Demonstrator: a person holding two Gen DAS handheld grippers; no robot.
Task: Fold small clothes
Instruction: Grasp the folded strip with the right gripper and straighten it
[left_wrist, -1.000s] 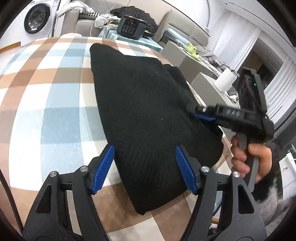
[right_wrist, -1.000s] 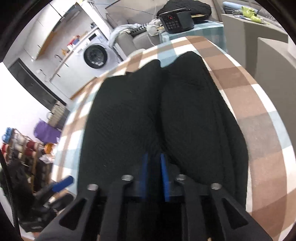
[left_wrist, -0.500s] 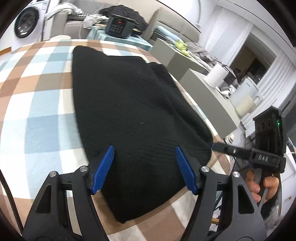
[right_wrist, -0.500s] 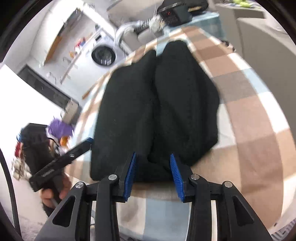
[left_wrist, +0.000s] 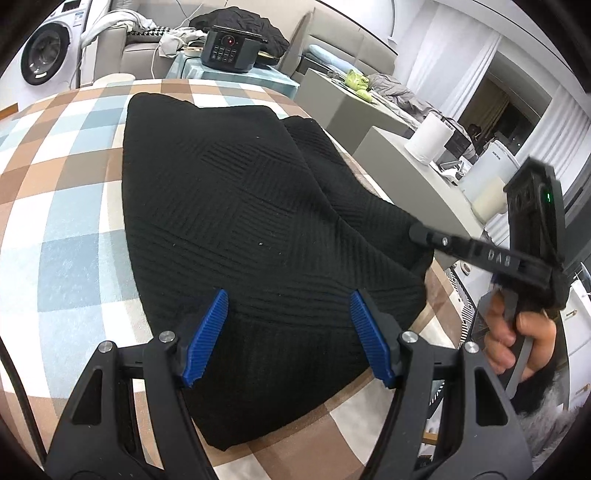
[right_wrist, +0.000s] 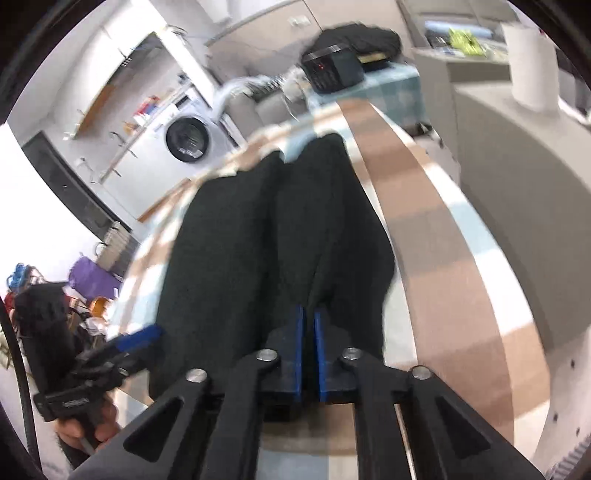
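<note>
Half a second ago your right gripper (right_wrist: 308, 328) had its fingers spread just short of the black garment's (left_wrist: 240, 221) near edge; now it has come forward and the two blue pads (right_wrist: 299, 347) are pressed close together on a ridge of the cloth at that edge, with fabric bunched up between them. Your left gripper (left_wrist: 288, 325) has hardly shifted over the same time.

Taking the garment as the landmark and going left to right in the left wrist view: to its left lies bare checked tablecloth (left_wrist: 62, 206) in brown, blue and white. The garment itself lies flat on that cloth, doubled lengthwise, with a fold line running along its right part. Your left gripper hangs over its near end, fingers spread wide, blue pads (left_wrist: 207, 332) apart and gripping nothing; whether they touch the cloth, you cannot tell. At the garment's right edge the tip of your right gripper (left_wrist: 421, 233) meets the fabric, and your right hand (left_wrist: 517, 339) holds its handle further right, off the table edge.

Beyond the garment's far end stands a dark appliance with buttons (left_wrist: 231, 50), and far left of that a washing machine (left_wrist: 44, 55). A white paper roll (left_wrist: 430, 138) stands on a grey counter to the garment's right.

The right wrist view is blurred.
</note>
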